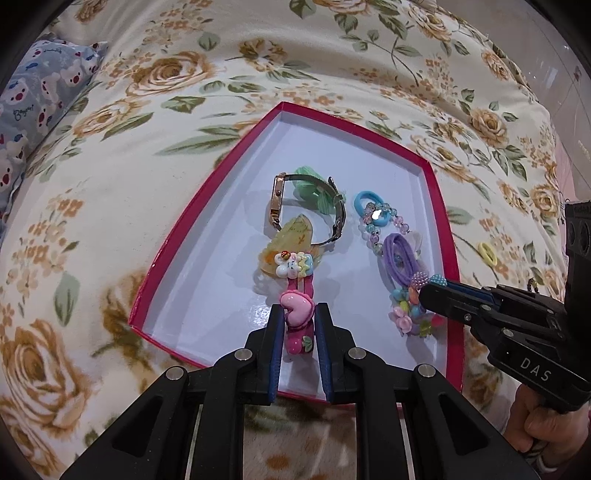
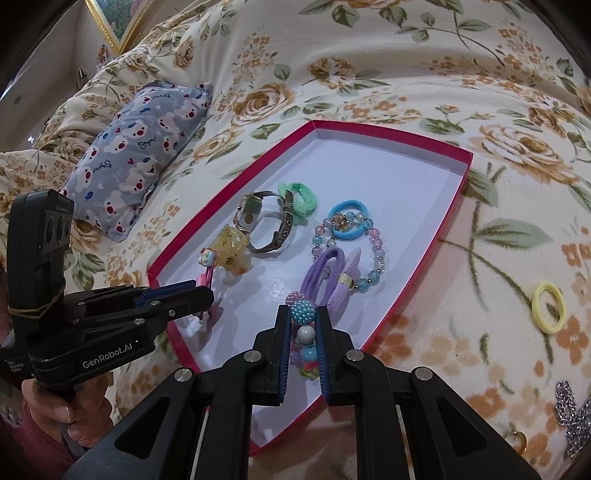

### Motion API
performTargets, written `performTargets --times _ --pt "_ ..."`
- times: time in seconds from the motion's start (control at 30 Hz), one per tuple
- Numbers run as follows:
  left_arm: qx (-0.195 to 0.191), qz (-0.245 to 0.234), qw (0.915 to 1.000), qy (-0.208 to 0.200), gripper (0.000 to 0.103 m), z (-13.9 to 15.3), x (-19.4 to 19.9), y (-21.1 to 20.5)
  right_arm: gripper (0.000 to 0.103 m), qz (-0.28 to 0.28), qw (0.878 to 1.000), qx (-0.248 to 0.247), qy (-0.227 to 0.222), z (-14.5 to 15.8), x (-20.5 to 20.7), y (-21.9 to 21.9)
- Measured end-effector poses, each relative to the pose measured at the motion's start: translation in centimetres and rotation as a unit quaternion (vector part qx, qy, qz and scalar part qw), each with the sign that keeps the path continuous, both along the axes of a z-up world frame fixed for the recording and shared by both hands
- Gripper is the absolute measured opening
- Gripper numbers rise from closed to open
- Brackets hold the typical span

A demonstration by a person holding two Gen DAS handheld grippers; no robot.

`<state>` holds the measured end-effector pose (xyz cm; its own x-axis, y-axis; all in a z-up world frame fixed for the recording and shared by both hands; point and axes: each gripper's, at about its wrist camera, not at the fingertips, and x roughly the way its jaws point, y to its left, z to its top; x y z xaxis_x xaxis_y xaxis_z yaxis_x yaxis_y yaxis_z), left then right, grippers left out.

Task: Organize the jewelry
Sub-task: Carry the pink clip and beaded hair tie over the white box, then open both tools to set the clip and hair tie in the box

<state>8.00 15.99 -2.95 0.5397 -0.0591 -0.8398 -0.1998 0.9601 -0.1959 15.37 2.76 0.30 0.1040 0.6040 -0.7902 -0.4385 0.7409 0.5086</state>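
Observation:
A red-rimmed white tray (image 1: 439, 192) (image 2: 465, 158) lies on the floral bedspread. My left gripper (image 1: 297, 314) is shut on a pink hair clip (image 1: 295, 308) with a heart charm, low over the tray's near left part. My right gripper (image 2: 303, 314) is shut on a colourful beaded bracelet (image 2: 303, 312), low over the tray's near right part; it also shows in the left wrist view (image 1: 424, 291). In the tray lie a watch (image 2: 255, 218), a yellow claw clip (image 2: 232, 247), green (image 2: 301, 197), blue (image 2: 349, 221) and purple (image 2: 328, 280) hair ties and a bead bracelet (image 2: 376, 254).
A yellow hair tie (image 2: 548, 306) and a silver chain (image 2: 572, 417) lie on the bedspread right of the tray. A small blue bear-print pillow (image 2: 140, 155) lies to the tray's left. A gold picture frame (image 2: 110, 22) stands at the far left.

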Motion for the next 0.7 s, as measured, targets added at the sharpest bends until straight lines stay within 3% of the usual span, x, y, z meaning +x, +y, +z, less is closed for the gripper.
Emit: performTargets --times 0.7 --pt "-0.007 0.012 0.9999 -0.001 0.02 -0.42 -0.07 0.4 0.017 -0.002 1.0 0.003 0.008 -0.69 0.6 0.31"
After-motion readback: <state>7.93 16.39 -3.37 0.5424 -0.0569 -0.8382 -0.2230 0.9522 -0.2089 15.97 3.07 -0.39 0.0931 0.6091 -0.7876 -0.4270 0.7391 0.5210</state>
